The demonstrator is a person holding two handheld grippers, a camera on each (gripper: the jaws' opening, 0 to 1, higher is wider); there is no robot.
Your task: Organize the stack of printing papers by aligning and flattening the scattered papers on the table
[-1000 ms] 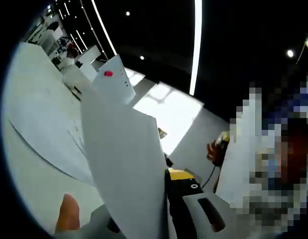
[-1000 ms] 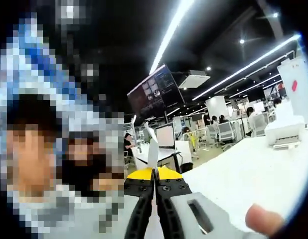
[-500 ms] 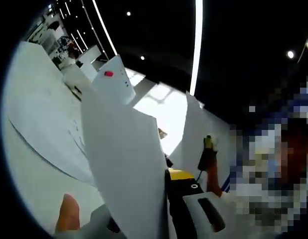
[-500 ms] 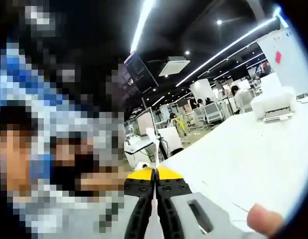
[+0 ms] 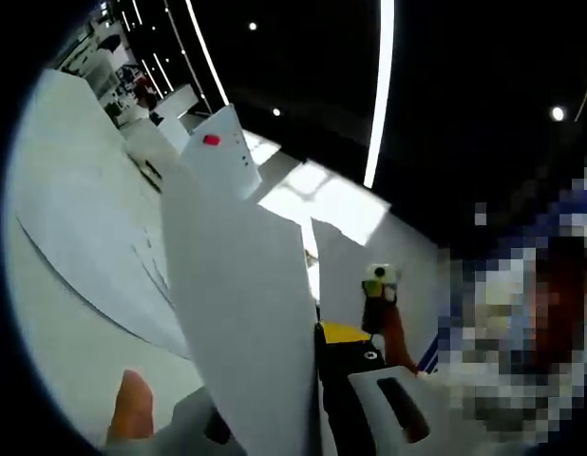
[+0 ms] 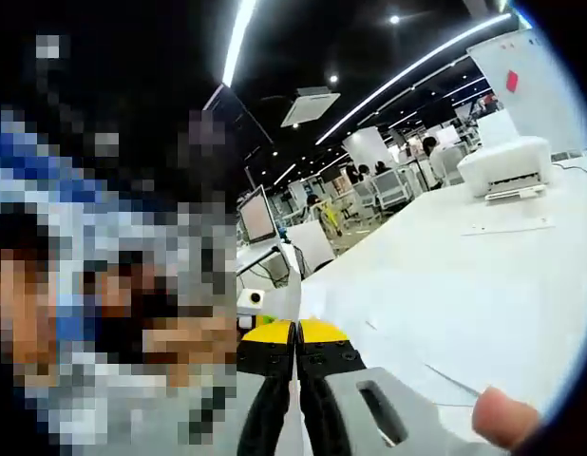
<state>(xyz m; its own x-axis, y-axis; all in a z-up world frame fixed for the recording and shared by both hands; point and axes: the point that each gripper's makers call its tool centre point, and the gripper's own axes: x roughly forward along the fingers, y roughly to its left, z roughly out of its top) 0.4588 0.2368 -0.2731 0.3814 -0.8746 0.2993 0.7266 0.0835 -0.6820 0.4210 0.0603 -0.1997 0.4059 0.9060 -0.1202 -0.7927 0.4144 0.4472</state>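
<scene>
white printer (image 6: 507, 168), monitors (image 6: 257, 217), ceiling lights (image 6: 238, 27)

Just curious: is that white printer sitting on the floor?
No, the printer stands on the white table in the right gripper view.

The right gripper (image 5: 377, 285) has swung nearer the left gripper (image 5: 317, 347).

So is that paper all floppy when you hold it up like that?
Probably floppy. The sheet of paper pinched in the left gripper stands up with a gentle curve, so it likely bends easily. It looks thin and light, so a quick swing could make it flap. Sheets on the table might slide when pushed.
</scene>
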